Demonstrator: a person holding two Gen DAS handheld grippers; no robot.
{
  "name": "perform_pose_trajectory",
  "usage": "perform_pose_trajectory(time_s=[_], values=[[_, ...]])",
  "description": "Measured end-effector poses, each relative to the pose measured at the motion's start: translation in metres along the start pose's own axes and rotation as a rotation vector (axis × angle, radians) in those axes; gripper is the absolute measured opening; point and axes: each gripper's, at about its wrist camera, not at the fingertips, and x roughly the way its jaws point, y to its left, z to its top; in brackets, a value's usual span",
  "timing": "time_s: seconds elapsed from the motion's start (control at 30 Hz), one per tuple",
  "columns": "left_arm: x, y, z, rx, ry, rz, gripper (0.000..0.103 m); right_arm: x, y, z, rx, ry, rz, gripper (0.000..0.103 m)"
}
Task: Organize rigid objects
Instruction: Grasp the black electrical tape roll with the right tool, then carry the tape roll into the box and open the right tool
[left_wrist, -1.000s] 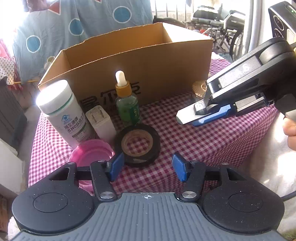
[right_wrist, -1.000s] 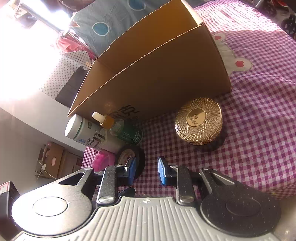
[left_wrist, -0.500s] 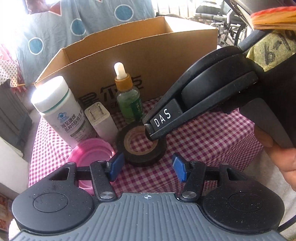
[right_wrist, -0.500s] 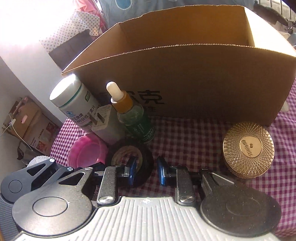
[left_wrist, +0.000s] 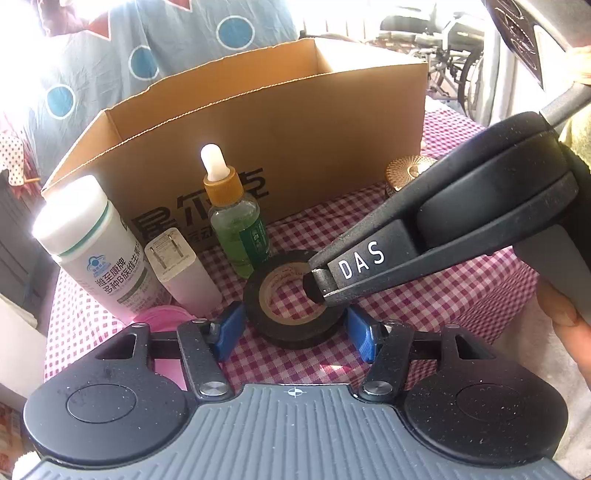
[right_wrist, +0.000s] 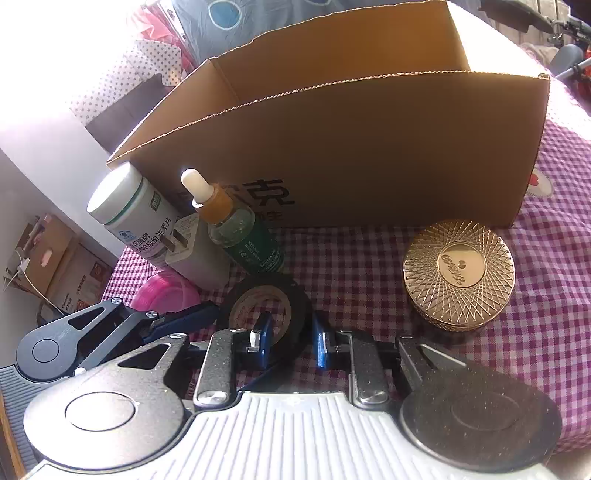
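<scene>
A black tape roll (left_wrist: 291, 314) lies flat on the checked cloth in front of an open cardboard box (left_wrist: 295, 129). My left gripper (left_wrist: 293, 334) is open, its blue pads on either side of the roll. My right gripper (right_wrist: 290, 339) reaches in from the right and straddles the roll's (right_wrist: 266, 299) near wall, one pad inside the hole and one outside, jaws narrow with a gap still showing. Behind the roll stand a green dropper bottle (left_wrist: 236, 221), a white charger plug (left_wrist: 181, 269) and a white pill bottle (left_wrist: 92, 243).
A pink lid (left_wrist: 162, 317) lies at the left by the pill bottle. A gold round jar (right_wrist: 458, 273) sits at the right in front of the box. The table edge falls off to the left and right. A hand (left_wrist: 565, 317) holds the right gripper.
My right gripper swung in from the right and came down onto the tape roll. My left gripper moved forward, so its pads now flank the roll.
</scene>
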Motion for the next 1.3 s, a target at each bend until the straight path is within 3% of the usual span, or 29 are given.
perform_pose_trajectory(time_s=[0.43,0.8,0.93,1.1,1.3], values=[[-0.018,0.007,0.001,-0.033,-0.04,-0.021,0.06,-0.018,0.001,-0.001,0.017,-0.035,0.0,0.024],[-0.083,0.015,0.025,0.004,-0.237,0.006,0.06,-0.099,0.034,0.008,-0.053,-0.224,-0.035,0.024],[-0.101,0.028,0.049,0.019,-0.304,0.052,0.06,-0.117,0.055,0.034,-0.117,-0.301,-0.018,0.024],[-0.099,0.057,0.091,-0.008,-0.302,0.058,0.06,-0.119,0.066,0.085,-0.166,-0.317,0.028,0.025],[-0.049,0.098,0.136,-0.072,-0.126,-0.006,0.06,-0.069,0.058,0.169,-0.125,-0.15,0.098,0.025]])
